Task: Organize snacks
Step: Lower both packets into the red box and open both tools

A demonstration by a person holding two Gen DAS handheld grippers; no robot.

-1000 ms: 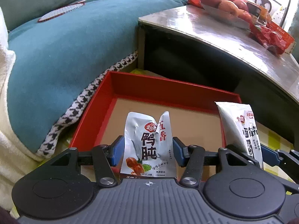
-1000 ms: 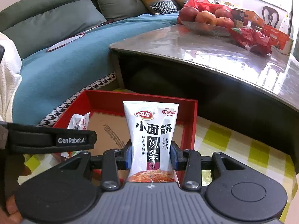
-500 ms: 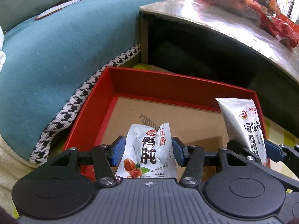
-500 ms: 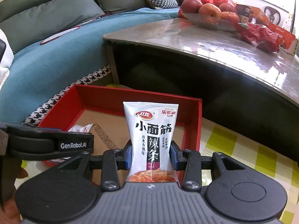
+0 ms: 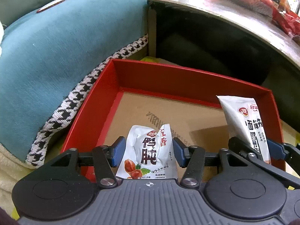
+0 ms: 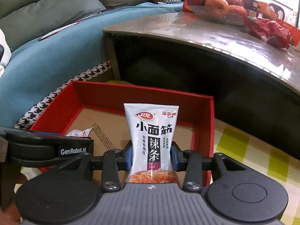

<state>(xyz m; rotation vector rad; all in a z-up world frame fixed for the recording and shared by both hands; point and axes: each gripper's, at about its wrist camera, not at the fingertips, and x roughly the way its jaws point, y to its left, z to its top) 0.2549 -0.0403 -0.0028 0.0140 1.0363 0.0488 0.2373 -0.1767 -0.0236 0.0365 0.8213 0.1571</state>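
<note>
Left tongs [image 5: 148, 142] are closed on a small white snack packet [image 5: 148, 155], which stands up between the blue pads. Big black words on it read 鸭肫, with red 五香 above, and there is a picture of brown pieces and something green at the bottom. The packet is crumpled at the top.

The right tongs [image 6: 151, 146] are squeezed shut on a taller white packet [image 6: 151, 131]. It reads 小面筋 and 辣条, with a red 卫龙 badge and red 乐享装 at the top. Small letters that look like "la tiao" sit lower down, above a picture of orange strips. The writing faces the camera and is easy to read.

Both packets hang over the red box [image 5: 168, 78], which has a bare brown cardboard floor with some grey print too faint to read. The tongs point down into the box, so it looks like both snacks are about to be set inside, side by side. Holding them near the bottom keeps them upright, and that may help them go in neatly.

In the right wrist view, the side of the left tongs says "GenRobot.AI".

The box sits low, on a yellow checked cloth [image 6: 243, 150], next to a blue sofa [image 5: 56, 46]. Behind it is the shiny counter [image 6: 206, 31], with a dish of apples [image 6: 215, 5] and red bags [image 6: 271, 30] on top.
</note>
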